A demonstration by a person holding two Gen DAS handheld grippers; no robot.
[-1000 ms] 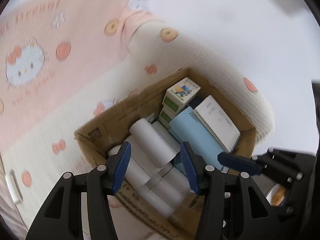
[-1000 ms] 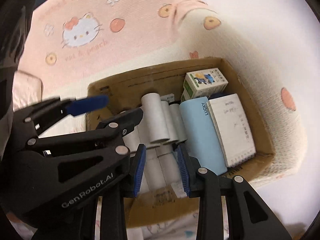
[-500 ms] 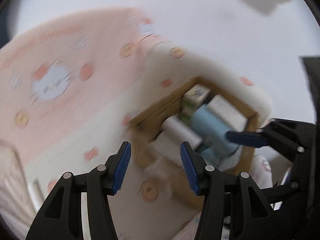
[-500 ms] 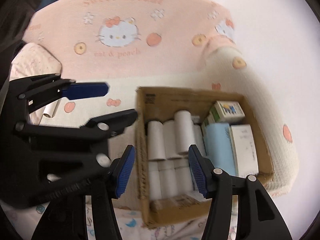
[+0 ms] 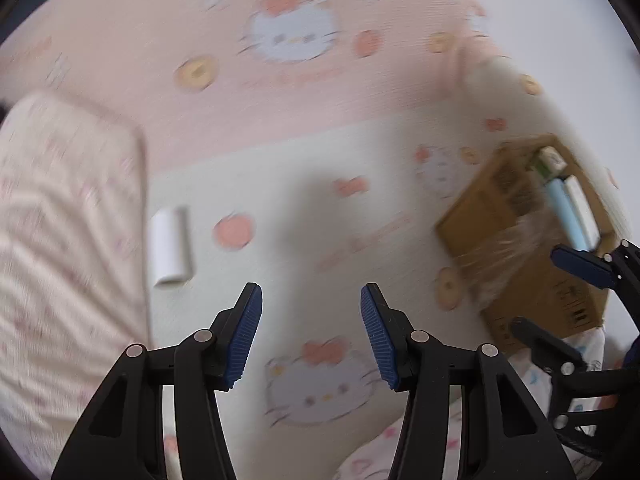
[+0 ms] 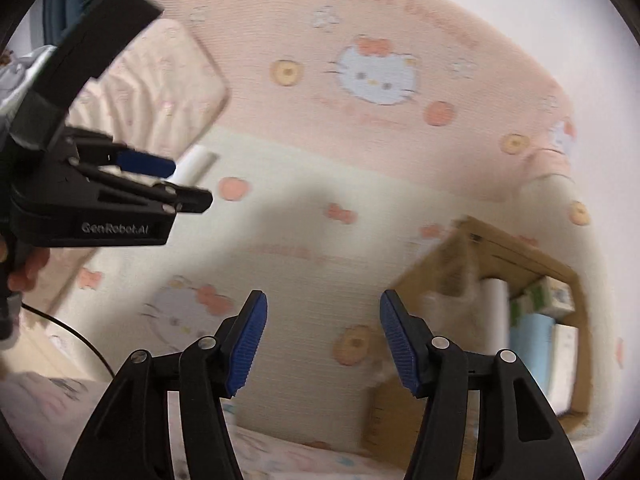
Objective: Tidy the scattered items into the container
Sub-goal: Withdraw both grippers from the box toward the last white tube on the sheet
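Pink-and-cream cartoon-print bedding carries one stray white paper tube beside the striped pillow. The brown cardboard box sits well apart, already holding tubes and cartons. Your left gripper is released and empty; your right gripper is opening, nothing between its jaws. Motion blur risks a misjudged approach, rolling the tube away.

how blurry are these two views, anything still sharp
Left wrist view: the left gripper is sharp, but the blanket, white roll and cardboard box are smeared. Right wrist view: the right gripper is crisp, its jaws opening on nothing; the box is blurred and fisheye-curved.
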